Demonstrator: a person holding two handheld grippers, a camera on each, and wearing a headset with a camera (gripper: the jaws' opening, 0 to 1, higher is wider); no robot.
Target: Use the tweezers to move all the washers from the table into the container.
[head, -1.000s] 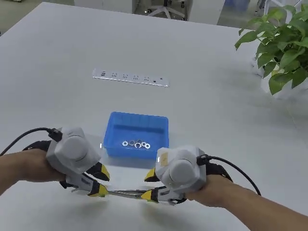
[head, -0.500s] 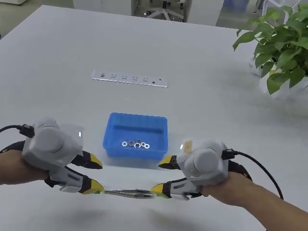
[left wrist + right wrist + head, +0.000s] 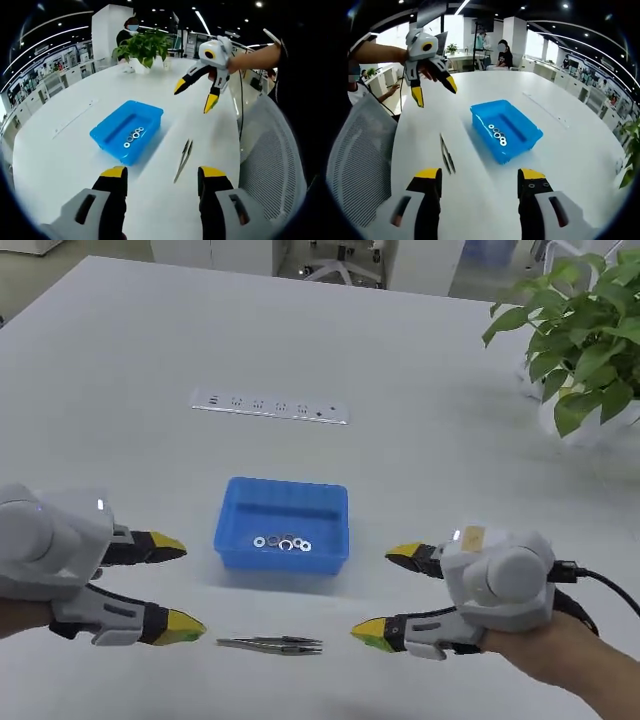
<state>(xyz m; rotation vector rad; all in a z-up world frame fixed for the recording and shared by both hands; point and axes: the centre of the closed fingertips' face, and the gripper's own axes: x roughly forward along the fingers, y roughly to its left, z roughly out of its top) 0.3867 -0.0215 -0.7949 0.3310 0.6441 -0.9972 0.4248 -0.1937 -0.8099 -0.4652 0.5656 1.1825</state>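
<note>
left claw (image 3: 188, 585) and right claw (image 3: 374, 593) both spread, empty | tweezers (image 3: 270, 643) flat on table (image 3: 450, 470) between them | washers (image 3: 282, 541) sit in container (image 3: 285, 502) | tweezers look light, springy, slick: pinch mid-shank, low and gently

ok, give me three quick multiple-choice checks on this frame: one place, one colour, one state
1. The tweezers lie:
A. on the table, in front of the container
B. inside the container
C. on the power strip

2. The container is:
A. red
B. blue
C. green

3. The left gripper and right gripper are:
A. both open, holding nothing
B. both shut on the tweezers
C. one open, one shut

Answers:
1 A: the head view shows the tweezers flat on the table, between the grippers, on the near side of the container.
2 B: it is blue in all three views.
3 A: each gripper's jaws stand apart with nothing between them.
</note>
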